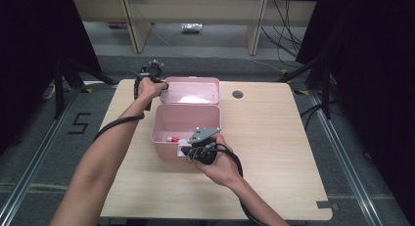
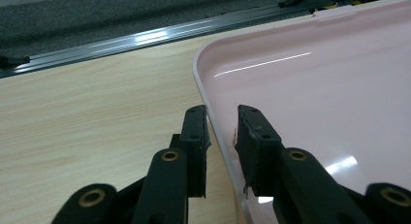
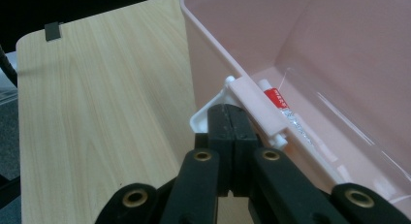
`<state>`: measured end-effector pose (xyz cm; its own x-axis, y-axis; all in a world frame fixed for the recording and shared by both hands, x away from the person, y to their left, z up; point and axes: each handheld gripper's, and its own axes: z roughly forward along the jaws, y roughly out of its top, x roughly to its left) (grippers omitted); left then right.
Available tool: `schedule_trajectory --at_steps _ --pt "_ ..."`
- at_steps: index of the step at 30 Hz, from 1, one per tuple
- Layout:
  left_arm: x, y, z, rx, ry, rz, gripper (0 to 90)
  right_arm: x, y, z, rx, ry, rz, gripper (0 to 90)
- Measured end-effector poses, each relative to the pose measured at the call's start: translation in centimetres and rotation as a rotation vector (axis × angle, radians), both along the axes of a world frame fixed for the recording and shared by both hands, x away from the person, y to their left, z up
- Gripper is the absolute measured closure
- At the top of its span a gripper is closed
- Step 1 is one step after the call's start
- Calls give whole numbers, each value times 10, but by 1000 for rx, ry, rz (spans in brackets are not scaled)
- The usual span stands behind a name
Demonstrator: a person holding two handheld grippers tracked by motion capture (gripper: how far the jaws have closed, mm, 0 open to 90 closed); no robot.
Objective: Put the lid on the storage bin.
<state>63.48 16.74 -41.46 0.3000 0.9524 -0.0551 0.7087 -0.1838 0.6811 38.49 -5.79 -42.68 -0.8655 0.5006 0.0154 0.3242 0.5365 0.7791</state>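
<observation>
A pink plastic box (image 1: 186, 119) stands on the wooden table with its lid (image 1: 193, 89) swung back and lying open behind it. My left gripper (image 2: 223, 112) straddles the lid's left rim (image 2: 213, 117), one jaw outside and one inside, with a gap still showing, so it is open. In the high view the left gripper (image 1: 164, 85) sits at the lid's left corner. My right gripper (image 3: 231, 110) is shut, its tips against the white latch (image 3: 257, 107) on the box's front wall; in the high view the right gripper (image 1: 188, 150) is there too. A small tube with a red label (image 3: 276, 99) lies inside.
The table (image 1: 274, 138) has bare wood to the right of the box and a round cable hole (image 1: 238, 94) near its far edge. Wooden furniture legs and cables stand on the floor beyond. A metal rail (image 2: 145, 37) runs past the table's left side.
</observation>
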Motion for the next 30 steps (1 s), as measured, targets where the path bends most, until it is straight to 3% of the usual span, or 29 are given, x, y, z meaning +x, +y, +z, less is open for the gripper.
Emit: schedule_trajectory --at_steps 17,23,30 --pt "2 -1 0 7 27 19 797 0 0 0 3 7 -5 900" --pt "0 -3 3 -5 35 50 819 0 1 0 -1 -2 3 900" --pt "-2 -7 7 -14 7 55 834 -1 2 0 -4 7 0 900"
